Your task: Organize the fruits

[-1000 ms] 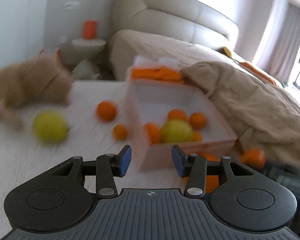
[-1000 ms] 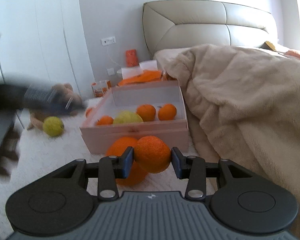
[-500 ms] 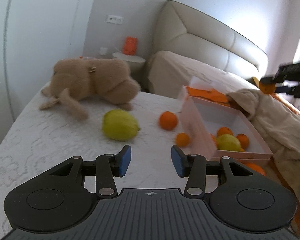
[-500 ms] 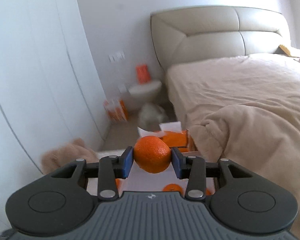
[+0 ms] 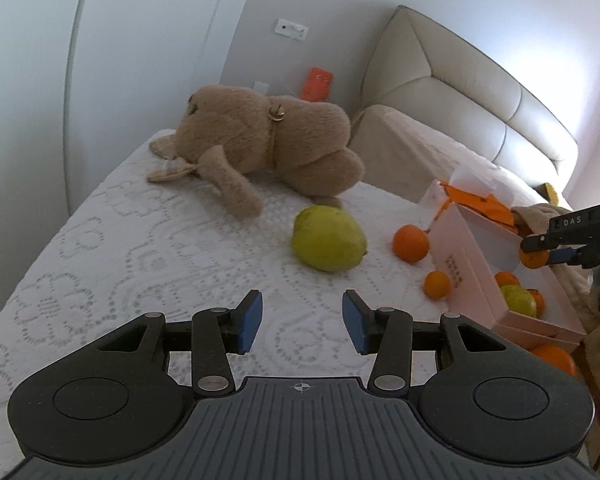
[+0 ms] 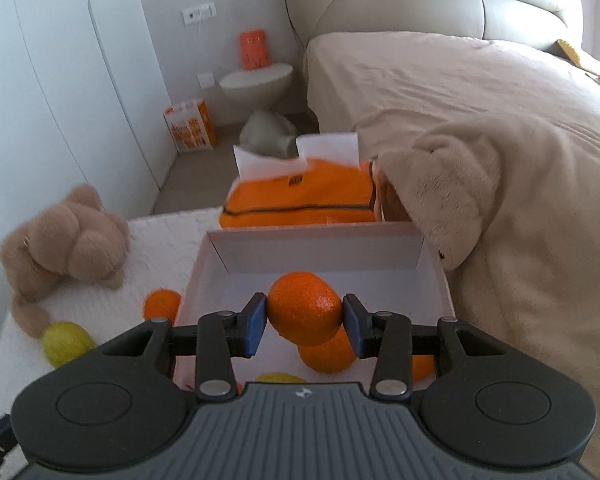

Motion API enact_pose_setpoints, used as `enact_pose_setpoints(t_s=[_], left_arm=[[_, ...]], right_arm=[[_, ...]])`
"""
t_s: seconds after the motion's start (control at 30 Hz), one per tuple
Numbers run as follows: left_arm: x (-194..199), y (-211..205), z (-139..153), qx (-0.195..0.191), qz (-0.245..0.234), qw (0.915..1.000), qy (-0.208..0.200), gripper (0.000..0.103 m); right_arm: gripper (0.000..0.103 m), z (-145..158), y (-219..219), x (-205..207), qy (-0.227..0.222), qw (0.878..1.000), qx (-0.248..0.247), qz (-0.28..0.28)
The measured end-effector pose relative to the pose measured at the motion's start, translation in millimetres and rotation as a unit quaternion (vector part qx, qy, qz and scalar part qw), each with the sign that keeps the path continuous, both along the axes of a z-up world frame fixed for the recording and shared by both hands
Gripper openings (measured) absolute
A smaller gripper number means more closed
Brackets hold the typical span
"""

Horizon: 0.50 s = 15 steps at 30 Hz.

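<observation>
The right gripper (image 6: 304, 314) is clamped on 1 orange (image 6: 305, 307) and hangs over the open pink box (image 6: 320, 252), above the fruit already inside. This looks like the drop-off step: next, lower a little and part the fingers so the orange settles in without bouncing out. The left gripper (image 5: 302, 322) holds nothing, its fingers at their narrowest with a gap between, aimed toward the green fruit (image 5: 328, 238) left of the box.
</observation>
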<state>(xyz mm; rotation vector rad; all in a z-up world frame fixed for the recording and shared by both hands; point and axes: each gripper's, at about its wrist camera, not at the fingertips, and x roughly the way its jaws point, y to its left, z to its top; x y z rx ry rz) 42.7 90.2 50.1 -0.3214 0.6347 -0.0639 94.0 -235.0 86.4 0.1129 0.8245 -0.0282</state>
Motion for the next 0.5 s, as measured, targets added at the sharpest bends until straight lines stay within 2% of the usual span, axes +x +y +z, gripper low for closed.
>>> enact_pose_setpoints(t_s=[0.07,0.2,0.33,0.5], left_arm=[[-1,-1,0,0.012,0.004,0.9999,0.000,0.049],[-3,-1,0,0.022,0.004,0.9998,-0.001,0.049],[-3,-2,-2,0.019,0.000,0.9998,-0.002,0.049],[-3,-3,-5,0.013,-0.006,0.9999,0.003,0.049]], right_arm=[[0.042,-3,4,3,0.009,1.000,-0.003,0.005],[0.053,-2,12,-2,-0.003,1.000,-0.007,0.014],[0.053,3,28,-9,-0.016,0.998,-0.037,0.038],[0.053,12,55,-24,-0.029,0.994,-0.042,0.095]])
